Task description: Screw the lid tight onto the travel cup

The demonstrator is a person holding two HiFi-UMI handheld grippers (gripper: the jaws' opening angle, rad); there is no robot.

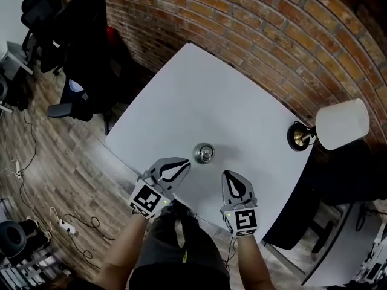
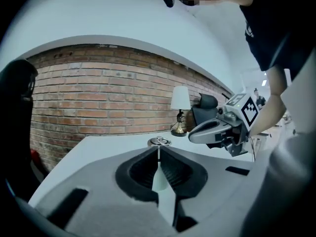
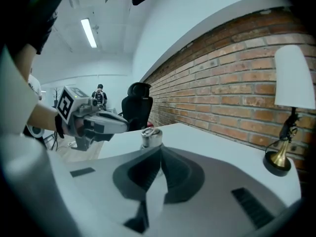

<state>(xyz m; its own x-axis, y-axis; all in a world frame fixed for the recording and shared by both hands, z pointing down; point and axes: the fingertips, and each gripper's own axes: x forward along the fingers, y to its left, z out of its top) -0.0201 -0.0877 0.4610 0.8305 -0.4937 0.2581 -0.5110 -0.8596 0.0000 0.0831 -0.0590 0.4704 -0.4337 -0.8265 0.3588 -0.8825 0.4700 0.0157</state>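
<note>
A small metal travel cup (image 1: 204, 153) with a ring-handled lid on top stands upright on the white table (image 1: 199, 89), near its front edge. My left gripper (image 1: 184, 162) hovers just left of the cup and nearer to me, jaws shut with nothing between them. My right gripper (image 1: 227, 175) sits right of the cup and nearer to me, also shut and empty. In the left gripper view the cup (image 2: 159, 141) stands just beyond my closed left gripper (image 2: 158, 150). The right gripper view shows the cup (image 3: 150, 136) past my closed right gripper (image 3: 160, 153). Neither gripper touches the cup.
A lamp with a white shade (image 1: 340, 124) and brass base stands at the table's right corner by the brick wall (image 1: 272, 35). Black office chairs (image 1: 78, 47) stand off the table's left side. Cables (image 1: 66, 225) lie on the wooden floor.
</note>
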